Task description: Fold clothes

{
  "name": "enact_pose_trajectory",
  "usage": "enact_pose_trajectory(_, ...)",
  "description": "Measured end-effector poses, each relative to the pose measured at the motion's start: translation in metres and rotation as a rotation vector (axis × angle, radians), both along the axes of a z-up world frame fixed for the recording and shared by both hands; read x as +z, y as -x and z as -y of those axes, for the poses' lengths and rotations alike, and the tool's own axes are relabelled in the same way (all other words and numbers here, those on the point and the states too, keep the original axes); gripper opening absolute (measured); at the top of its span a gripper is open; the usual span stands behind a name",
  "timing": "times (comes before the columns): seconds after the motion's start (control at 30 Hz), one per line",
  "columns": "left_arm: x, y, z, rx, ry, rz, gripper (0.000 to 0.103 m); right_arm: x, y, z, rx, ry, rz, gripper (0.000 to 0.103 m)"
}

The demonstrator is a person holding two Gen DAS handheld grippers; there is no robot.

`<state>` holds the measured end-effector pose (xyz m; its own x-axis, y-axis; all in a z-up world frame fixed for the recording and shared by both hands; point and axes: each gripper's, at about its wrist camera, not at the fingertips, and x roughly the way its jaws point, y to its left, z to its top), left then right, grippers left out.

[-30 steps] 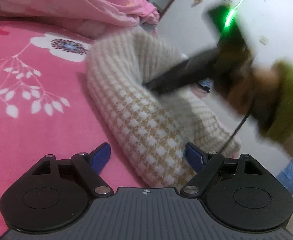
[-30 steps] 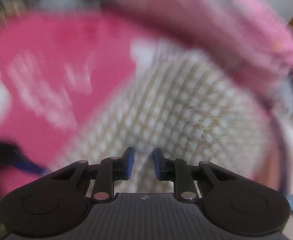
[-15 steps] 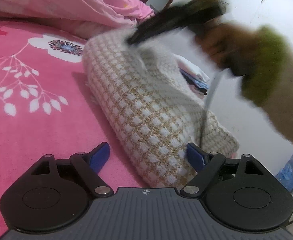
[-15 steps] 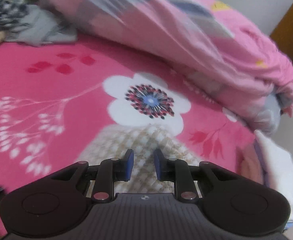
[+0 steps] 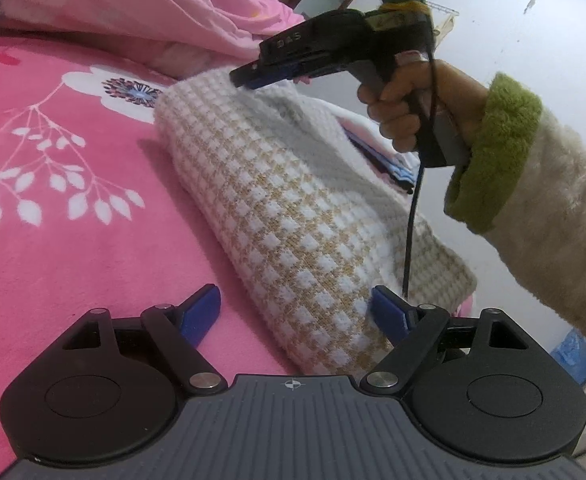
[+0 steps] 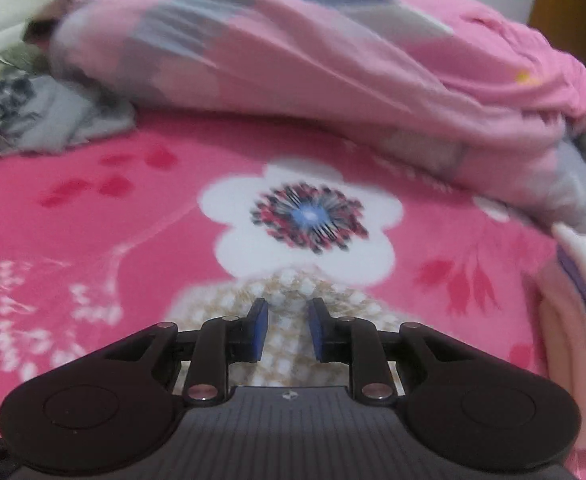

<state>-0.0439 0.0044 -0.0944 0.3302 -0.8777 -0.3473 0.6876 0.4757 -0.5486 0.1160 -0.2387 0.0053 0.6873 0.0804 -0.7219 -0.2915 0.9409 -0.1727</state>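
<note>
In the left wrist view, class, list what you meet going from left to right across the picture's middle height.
Pink floral bedsheet → checked knitted sweater → black cable → green cuff → cream sleeve.

You had a pink floral bedspread (image 5: 73,240) carrying a folded cream-and-tan checked sweater (image 5: 293,220) at centre frame, a bunched pink quilt (image 6: 333,60) across the top, grey clothes (image 6: 53,120) upper left.
</note>
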Motion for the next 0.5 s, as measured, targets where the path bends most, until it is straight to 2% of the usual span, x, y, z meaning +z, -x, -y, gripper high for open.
enact_pose_trajectory(0.1, 0.001, -0.002, -0.001, 0.004, 0.004, -0.016, 0.083, -0.038, -0.023, -0.002, -0.019, 0.044, -0.110, 0.022)
enact_pose_trajectory(0.2, 0.001, -0.003, -0.001, 0.009, 0.007, -0.029, 0.083, -0.067, -0.035, 0.015, -0.080, -0.056, -0.121, 0.021)
enact_pose_trajectory(0.27, 0.002, -0.003, -0.001, 0.003, 0.004, -0.026, 0.083, -0.061, -0.033, 0.019, -0.087, -0.074, -0.113, 0.021)
enact_pose_trajectory(0.33, 0.002, -0.004, -0.002, -0.001, 0.003, -0.032, 0.083, -0.046, -0.021, 0.014, -0.079, -0.016, -0.076, 0.023)
enact_pose_trajectory(0.37, 0.003, -0.004, -0.002, -0.002, 0.002, -0.035, 0.083, -0.035, -0.014, 0.011, -0.078, 0.005, -0.058, 0.023)
enact_pose_trajectory(0.43, 0.003, -0.005, -0.003, -0.006, 0.000, -0.041, 0.083, -0.005, 0.006, 0.007, -0.061, -0.017, -0.013, 0.023)
enact_pose_trajectory(0.5, 0.004, -0.006, -0.002, -0.008, -0.009, -0.046, 0.083, 0.025, 0.028, -0.002, -0.005, -0.029, 0.039, 0.023)
